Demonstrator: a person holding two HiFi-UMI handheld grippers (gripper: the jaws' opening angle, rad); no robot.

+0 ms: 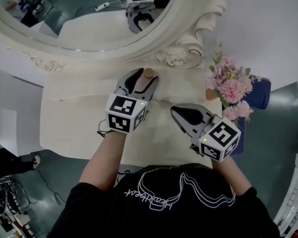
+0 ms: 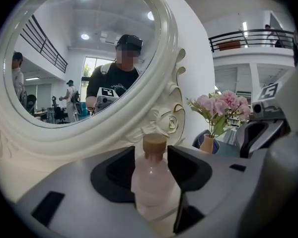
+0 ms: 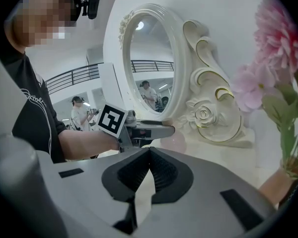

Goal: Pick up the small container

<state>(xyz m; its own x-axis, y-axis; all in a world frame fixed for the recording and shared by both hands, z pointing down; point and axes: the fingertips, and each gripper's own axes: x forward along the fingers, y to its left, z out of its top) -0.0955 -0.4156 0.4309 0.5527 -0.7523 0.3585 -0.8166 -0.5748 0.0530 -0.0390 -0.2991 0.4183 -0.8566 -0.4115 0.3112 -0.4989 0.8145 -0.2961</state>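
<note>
The small container (image 2: 151, 177) is a pale pink bottle with a cork top, standing on the cream table (image 1: 74, 128) just before the mirror's base. My left gripper (image 2: 151, 157) has both dark pads against the bottle's sides, below the cork. In the head view only the cork of the container (image 1: 148, 73) shows between the left gripper's (image 1: 143, 79) jaws. My right gripper (image 1: 175, 111) hangs to the right, apart from the bottle, jaws together and empty. The right gripper view shows those jaws (image 3: 149, 150) meeting, with the left gripper (image 3: 151, 131) and the pink bottle (image 3: 177, 142) beyond.
A large oval mirror in a white ornate frame (image 1: 94, 46) stands right behind the bottle. Pink flowers in a small vase (image 1: 232, 88) stand at the table's right, with a blue object (image 1: 260, 94) beside them. The table's near edge runs under my arms.
</note>
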